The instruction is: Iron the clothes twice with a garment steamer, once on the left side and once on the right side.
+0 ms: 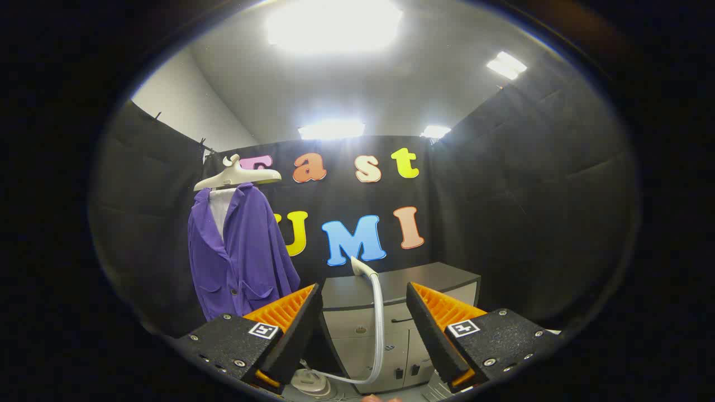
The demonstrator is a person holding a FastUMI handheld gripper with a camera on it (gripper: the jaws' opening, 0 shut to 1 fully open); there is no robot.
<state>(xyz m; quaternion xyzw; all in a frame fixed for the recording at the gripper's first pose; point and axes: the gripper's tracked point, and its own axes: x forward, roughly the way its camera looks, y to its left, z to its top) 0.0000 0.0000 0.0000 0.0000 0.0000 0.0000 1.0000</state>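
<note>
- Your gripper (pixel 364 318) is spread wide with nothing between its orange fingers (pixel 285 307); you have not yet taken hold of anything.
- The steamer head (pixel 362 267) stands upright just ahead of the fingers, in the gap between them, in front of the grey cabinet (pixel 441 276); its pale hose (pixel 379 329) drops and curves down to the steamer base (pixel 310 384) on the floor, below the left finger.
- The step in hand looks like picking up the steamer; bring the fingers level with the handle below the head, centre it between them, then close squarely so it cannot twist.
- The purple garment (pixel 240 257) hangs on a cream hanger (pixel 237 176) beyond the left finger, well apart from the steamer; mind the hose's slack as you carry the head across.
</note>
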